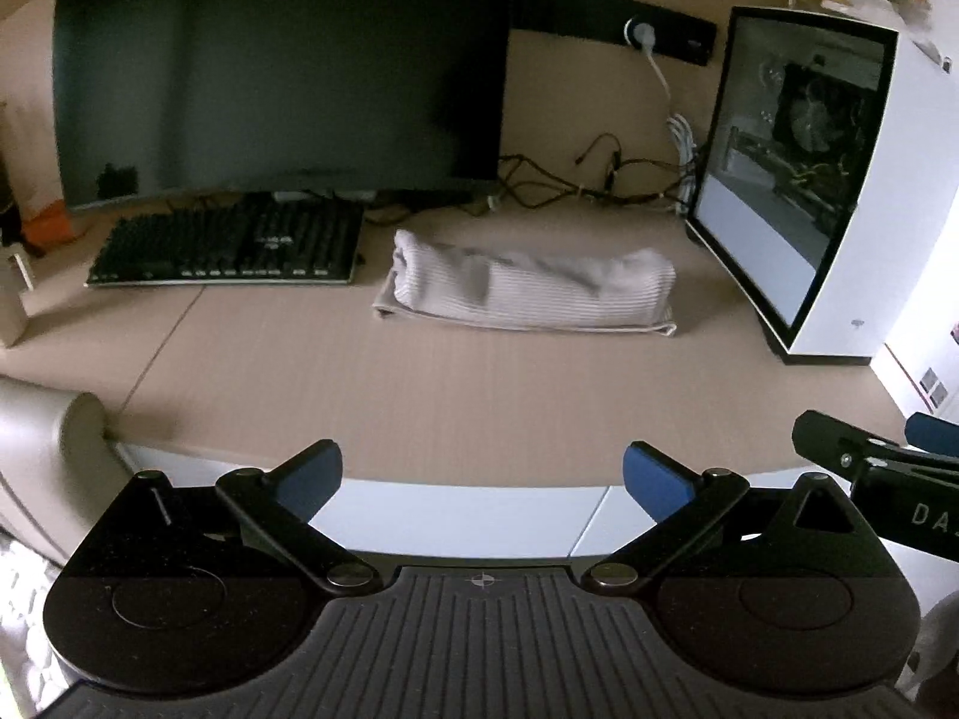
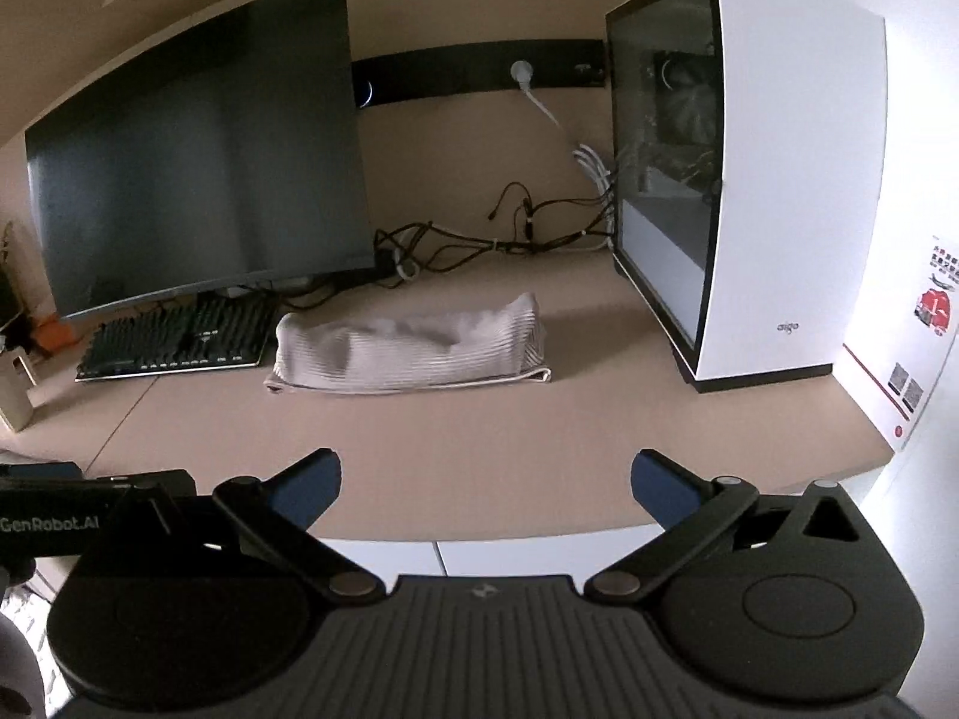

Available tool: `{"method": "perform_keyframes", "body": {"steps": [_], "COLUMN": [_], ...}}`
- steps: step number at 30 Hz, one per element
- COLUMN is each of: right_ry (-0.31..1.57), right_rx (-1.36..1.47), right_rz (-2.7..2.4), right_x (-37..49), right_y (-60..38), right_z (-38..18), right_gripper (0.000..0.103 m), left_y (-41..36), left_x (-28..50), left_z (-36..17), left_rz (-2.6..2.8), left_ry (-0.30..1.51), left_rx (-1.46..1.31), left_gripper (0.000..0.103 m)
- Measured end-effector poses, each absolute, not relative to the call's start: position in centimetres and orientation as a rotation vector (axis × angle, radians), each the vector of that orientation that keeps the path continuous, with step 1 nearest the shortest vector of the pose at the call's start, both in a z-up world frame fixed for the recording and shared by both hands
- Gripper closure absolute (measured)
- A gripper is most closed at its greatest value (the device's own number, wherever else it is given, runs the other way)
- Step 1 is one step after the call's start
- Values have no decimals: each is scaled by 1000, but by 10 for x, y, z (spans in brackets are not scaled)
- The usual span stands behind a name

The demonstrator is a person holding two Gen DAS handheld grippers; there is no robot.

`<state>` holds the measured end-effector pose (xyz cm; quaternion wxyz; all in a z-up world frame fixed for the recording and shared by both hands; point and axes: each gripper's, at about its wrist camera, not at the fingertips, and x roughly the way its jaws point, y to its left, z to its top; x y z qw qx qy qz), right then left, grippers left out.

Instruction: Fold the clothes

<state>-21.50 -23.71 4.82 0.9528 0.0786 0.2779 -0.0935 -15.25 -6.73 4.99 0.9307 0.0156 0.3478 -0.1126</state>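
**Folded garment on the desk, both grippers spread and empty**

While both grippers hang back over the near edge of the desk, the ribbed, light-coloured garment lies folded into a compact bundle well ahead of them, untouched. It sits on the beige desktop between the black keyboard on its left and the white PC case on its right, apart from both. Its fabric type is hard to judge through the blur; it looks like a striped or ribbed knit.

The left gripper has its blue-padded fingers set wide apart with nothing between them. The right gripper stands the same way, fingers splayed and empty. In the left wrist view the right gripper's body shows at the right edge, just beside the left one.

Behind the keyboard a dark monitor stands switched off, and a tangle of black cables runs along the wall toward the case.
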Motion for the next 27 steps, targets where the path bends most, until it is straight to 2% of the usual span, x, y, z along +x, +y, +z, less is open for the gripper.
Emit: {"method": "perform_keyframes", "body": {"steps": [8, 27], "right_ry": [572, 601], "right_rx": [181, 187], "right_rz": [-196, -216], "right_x": [-228, -235], "right_y": [-241, -242], "right_z": [44, 37], "right_gripper": [0, 0], "left_y": [-81, -85], "left_x": [-171, -174], "left_z": [52, 45], "left_rz": [-240, -233], "left_ry": [656, 699], "left_rx": [78, 77], "left_gripper": [1, 1]}}
